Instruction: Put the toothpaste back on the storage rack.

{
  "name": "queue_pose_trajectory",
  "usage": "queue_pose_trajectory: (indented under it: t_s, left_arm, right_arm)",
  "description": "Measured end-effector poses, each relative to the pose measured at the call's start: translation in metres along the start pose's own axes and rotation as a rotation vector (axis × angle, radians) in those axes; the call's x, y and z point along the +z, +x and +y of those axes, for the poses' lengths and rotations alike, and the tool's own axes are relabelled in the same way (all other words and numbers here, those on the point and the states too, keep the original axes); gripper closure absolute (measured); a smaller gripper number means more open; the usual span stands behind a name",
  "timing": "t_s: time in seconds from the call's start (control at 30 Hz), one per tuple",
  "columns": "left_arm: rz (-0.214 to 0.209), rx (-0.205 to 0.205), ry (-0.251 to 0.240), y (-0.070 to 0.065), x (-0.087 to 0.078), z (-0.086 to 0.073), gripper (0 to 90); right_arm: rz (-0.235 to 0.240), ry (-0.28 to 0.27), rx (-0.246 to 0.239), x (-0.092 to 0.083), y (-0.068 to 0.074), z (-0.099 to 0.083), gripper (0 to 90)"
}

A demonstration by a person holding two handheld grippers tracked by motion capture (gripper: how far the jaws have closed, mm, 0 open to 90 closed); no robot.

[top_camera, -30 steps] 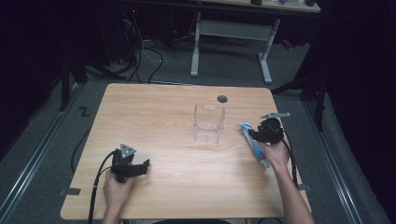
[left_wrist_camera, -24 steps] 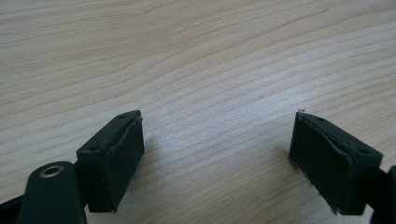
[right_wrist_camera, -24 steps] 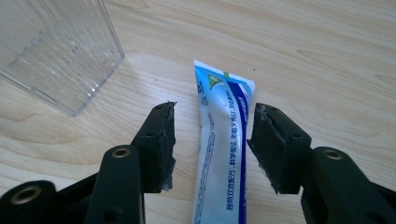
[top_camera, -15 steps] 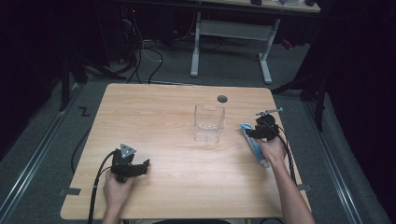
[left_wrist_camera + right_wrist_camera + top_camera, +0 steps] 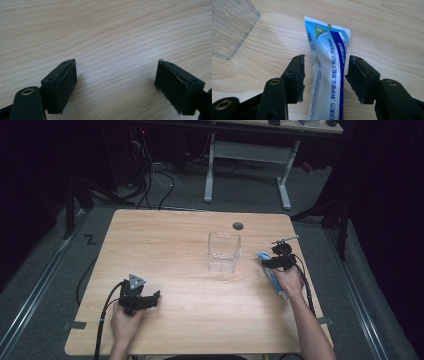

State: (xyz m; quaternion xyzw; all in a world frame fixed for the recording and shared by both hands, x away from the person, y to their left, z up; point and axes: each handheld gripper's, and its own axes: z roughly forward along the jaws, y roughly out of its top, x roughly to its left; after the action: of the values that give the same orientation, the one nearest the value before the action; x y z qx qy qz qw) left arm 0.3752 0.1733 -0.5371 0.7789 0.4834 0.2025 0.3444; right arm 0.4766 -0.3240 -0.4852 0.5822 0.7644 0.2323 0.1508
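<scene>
A white and blue toothpaste tube (image 5: 328, 62) lies flat on the wooden table (image 5: 175, 255), at its right side (image 5: 274, 280). My right gripper (image 5: 325, 57) is lowered over the tube, one pad on each side, with a gap between each pad and the tube. Its jaws have just been opening, and it stands open (image 5: 272, 264). A clear plastic box (image 5: 223, 252) stands upright just left of the tube and shows at the upper left of the right gripper view (image 5: 229, 27). My left gripper (image 5: 152, 299) rests near the front left, open over bare wood (image 5: 117, 62).
A round cable hole (image 5: 238, 226) sits in the table behind the clear box. Beyond the far edge stands a white-legged desk (image 5: 247, 152) with cables on the floor. Dark drapes close in both sides.
My right gripper has moved a little left and down, settling over the tube. The left gripper has stayed put.
</scene>
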Motion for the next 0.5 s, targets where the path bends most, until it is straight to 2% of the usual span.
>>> queue_pose_trajectory:
  t_s: [0.23, 0.5]
  left_arm:
    - [0.000, 0.000, 0.000, 0.0000, 0.0000, 0.0000, 18.3]
    - [0.000, 0.001, 0.000, 0.0000, 0.0000, 0.0000, 18.3]
  right_arm:
    - [-0.017, 0.026, -0.009, 0.0057, 0.0004, 0.0004, 49.8]
    - [-0.013, 0.044, -0.007, 0.0091, 0.0009, 0.0037, 51.7]
